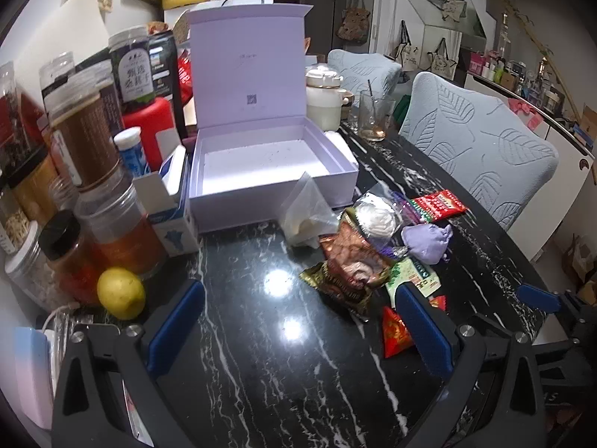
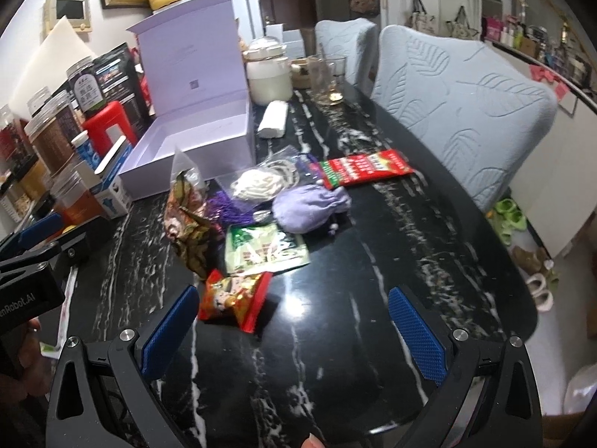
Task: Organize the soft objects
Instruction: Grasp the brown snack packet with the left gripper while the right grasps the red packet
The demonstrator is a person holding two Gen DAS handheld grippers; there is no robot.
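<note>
Left gripper (image 1: 298, 332): jaws spread, empty, above the desk (image 1: 261, 373).
Right gripper (image 2: 294, 332): jaws spread, empty.
Box (image 1: 261, 160): lid up, snack packets (image 2: 266, 248) and pouch (image 2: 306, 209) beside it.

We can read little: in the right wrist view the black body of the left gripper (image 2: 26, 298) bears white lettering that shows as "enRobot.AI", cut off at the frame edge. On the dark-labelled jar (image 1: 131, 71) beside the open box stand large white Chinese characters, which we cannot make out surely. The print on the red packet (image 1: 440, 205) is too blurred to read.
</note>
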